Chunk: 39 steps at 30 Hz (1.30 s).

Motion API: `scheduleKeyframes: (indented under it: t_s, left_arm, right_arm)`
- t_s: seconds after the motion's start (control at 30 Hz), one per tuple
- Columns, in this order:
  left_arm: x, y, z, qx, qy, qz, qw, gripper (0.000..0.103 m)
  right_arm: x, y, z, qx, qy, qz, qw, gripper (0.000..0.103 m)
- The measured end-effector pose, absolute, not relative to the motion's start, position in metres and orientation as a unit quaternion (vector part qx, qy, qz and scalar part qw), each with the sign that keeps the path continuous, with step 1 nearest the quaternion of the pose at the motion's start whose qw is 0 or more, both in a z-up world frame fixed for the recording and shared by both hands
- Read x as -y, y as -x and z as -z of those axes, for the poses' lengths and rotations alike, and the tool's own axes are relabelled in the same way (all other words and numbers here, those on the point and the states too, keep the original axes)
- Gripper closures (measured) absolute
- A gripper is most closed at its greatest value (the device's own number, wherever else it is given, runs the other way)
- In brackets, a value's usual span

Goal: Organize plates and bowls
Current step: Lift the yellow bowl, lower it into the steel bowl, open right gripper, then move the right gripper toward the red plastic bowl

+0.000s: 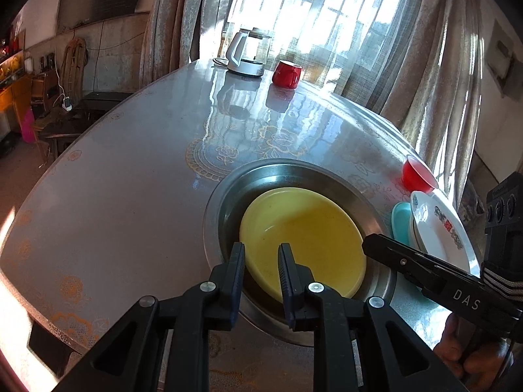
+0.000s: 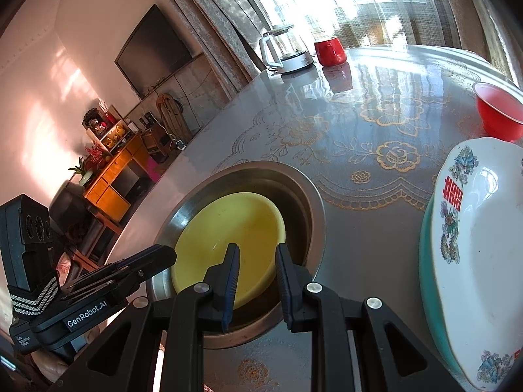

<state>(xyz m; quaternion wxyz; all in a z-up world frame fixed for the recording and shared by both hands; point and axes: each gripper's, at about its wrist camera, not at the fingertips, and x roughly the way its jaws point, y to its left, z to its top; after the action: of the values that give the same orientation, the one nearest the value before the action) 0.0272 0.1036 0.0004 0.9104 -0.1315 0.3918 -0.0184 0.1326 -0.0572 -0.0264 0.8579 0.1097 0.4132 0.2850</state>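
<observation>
Hovering parted and empty, the left hand-held gripper (image 1: 261,254) and right hand-held gripper (image 2: 256,256) flank the round yellow plastic plate (image 1: 304,238) lying tilted in the worktop's central steel basin (image 1: 294,170); pinching its thin rim off-centre risks slipping.

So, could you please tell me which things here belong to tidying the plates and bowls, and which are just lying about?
For the job:
- yellow plate in the table's steel well
- white plate stacked on a teal plate
- red bowl

Lying about:
- kettle
- red mug

Both hand-held grippers are open and empty.
</observation>
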Motion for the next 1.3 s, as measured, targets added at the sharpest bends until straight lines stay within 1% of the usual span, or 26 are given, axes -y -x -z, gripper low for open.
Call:
scheduleKeyframes:
  t_s: [0.23, 0.37, 1.3]
  left_arm:
    - [-0.102, -0.025, -0.003, -0.386, 0.116, 0.01, 0.915, 0.08]
    - [-0.102, -0.024, -0.005, -0.382, 0.109, 0.006, 0.918, 0.079]
    - [-0.054, -0.037, -0.017, -0.375, 0.052, 0.049, 0.924, 0.079]
  right_arm:
    - [0.058, -0.131, 0.027, -0.41, -0.108, -0.284, 0.86, 0.08]
    - [0.057, -0.129, 0.026, -0.406, -0.105, -0.288, 0.861, 0.077]
    - [0.107, -0.115, 0.008, -0.373, -0.152, -0.256, 0.879, 0.077]
